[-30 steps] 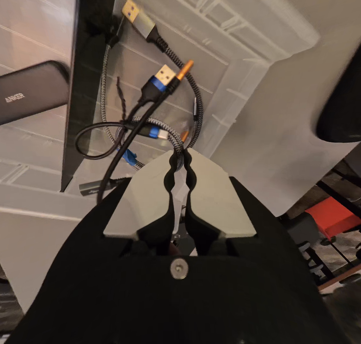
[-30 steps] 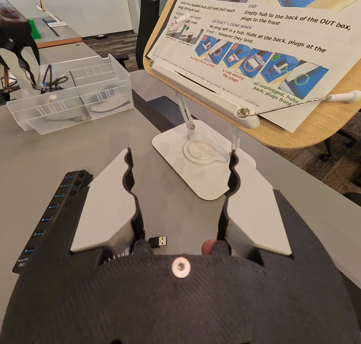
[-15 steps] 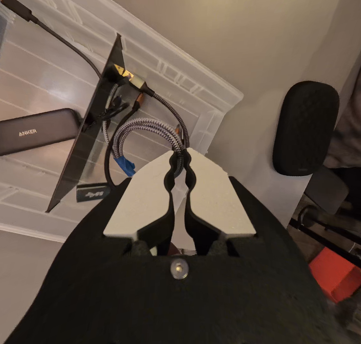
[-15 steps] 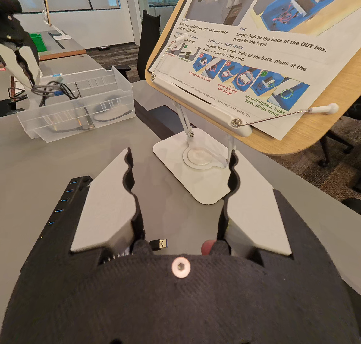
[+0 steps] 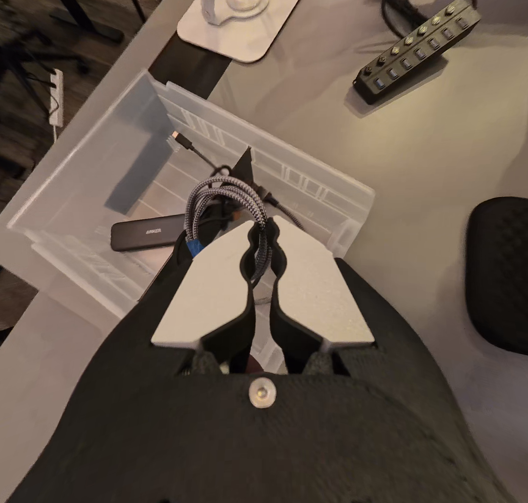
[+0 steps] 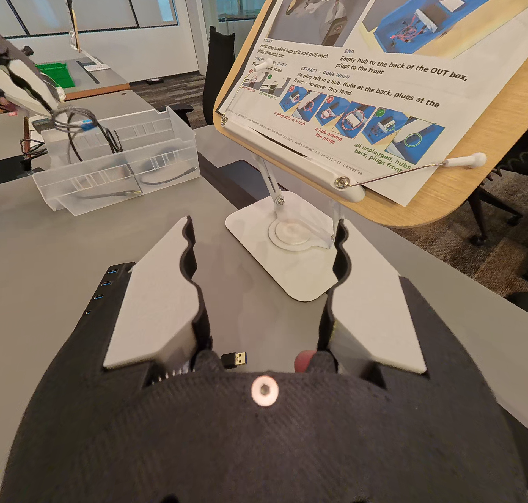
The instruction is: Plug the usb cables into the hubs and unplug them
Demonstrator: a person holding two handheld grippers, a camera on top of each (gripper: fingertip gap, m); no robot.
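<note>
Your left tool [image 5: 263, 232] is clamped on a grey-and-black braided cable bundle [image 5: 228, 195], looped in an arch and marked with a blue tape tag [image 5: 195, 247] at its 8 o'clock side, held above the clear plastic bin [image 5: 85, 157]. Thinner black leads hang from the bundle down into the bin. Inside the bin, at 9 o'clock from the tool tips, a slim black hub [image 5: 143, 236] lies flat on the floor; at 11 o'clock a loose black cable with a metal plug [image 5: 183, 142] rests near the far wall, beside a dark upright divider [image 5: 245, 165]. Past the bin at 1 o'clock, a long black multi-port hub [image 5: 417, 52] with a row of buttons sits on the grey counter [image 5: 371, 152], its own lead curling behind it.

Your right tool [image 6: 264, 260] is spread wide apart and empty, low over the counter. A black USB plug [image 6: 235, 359] shows between its fingers near the base, the multi-port hub at 9 o'clock. At 12 o'clock stands a white stand [image 6: 285, 249] carrying an instruction sheet [image 6: 371, 75].
</note>
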